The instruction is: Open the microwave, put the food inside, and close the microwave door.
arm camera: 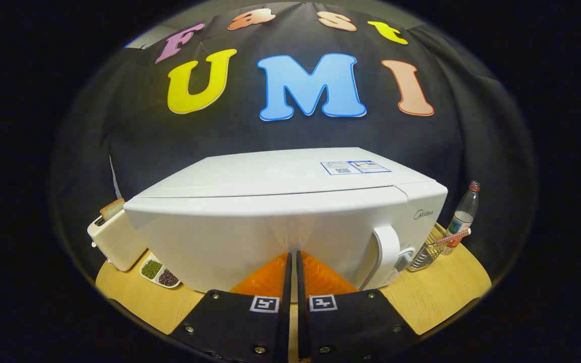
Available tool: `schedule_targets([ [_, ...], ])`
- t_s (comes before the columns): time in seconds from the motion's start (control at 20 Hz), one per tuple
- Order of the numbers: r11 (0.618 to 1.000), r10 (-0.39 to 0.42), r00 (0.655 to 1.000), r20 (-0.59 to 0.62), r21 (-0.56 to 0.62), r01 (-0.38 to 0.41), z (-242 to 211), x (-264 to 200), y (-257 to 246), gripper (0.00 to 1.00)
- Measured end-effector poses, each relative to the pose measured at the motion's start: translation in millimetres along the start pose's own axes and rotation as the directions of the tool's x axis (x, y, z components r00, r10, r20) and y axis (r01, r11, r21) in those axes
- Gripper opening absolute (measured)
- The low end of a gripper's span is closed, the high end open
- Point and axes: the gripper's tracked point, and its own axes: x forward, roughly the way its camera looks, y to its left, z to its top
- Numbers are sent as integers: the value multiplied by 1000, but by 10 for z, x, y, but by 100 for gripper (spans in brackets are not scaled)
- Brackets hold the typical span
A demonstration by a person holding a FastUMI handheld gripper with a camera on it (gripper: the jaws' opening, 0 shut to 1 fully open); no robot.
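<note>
White microwave (290, 222) straight ahead on wooden table (442, 292), door looking flush shut, handle (387, 252) on right untouched. Gripper (293, 259) pressed together with nothing between the fingers, tips near door front, contact unclear. Food not identifiable; toaster (114, 239) far left. Judged: either nothing begun or all finished.

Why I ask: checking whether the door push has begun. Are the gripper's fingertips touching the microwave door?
Cannot tell. In the gripper view the gripper, fingers closed together, has its tips overlapping the microwave door, but no gap or contact is plainly visible.
</note>
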Motion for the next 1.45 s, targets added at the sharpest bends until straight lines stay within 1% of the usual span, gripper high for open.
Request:
schedule_targets([
  [0.1,1000,-8,998,61,-28,10,166,-284,12,7],
  [0.35,999,0,988,157,-54,8,345,-970,87,7],
  [0.55,999,-5,978,211,-49,16,369,-1543,84,7],
  [0.65,998,-27,969,246,-50,40,360,-1838,41,7],
  [0.7,998,-25,965,261,-47,38,371,-1980,45,7],
  [0.75,999,-12,961,275,-43,24,363,-2137,87,17],
  [0.8,999,1,959,284,-48,13,353,-2256,121,34],
  [0.85,998,0,958,288,-58,17,328,-2339,115,56],
  [0.9,996,-18,953,302,-75,42,286,-2447,80,79],
  [0.95,994,-31,947,320,-92,63,311,-2549,55,99],
  [1.0,992,-33,941,336,-104,71,317,-2640,56,97],
  [1.2,993,3,933,360,-112,40,255,-2871,134,97],
  [1.35,994,-3,930,368,-102,44,311,-2976,117,97],
  [1.45,996,-15,922,388,-77,49,392,-3046,93,97],
])
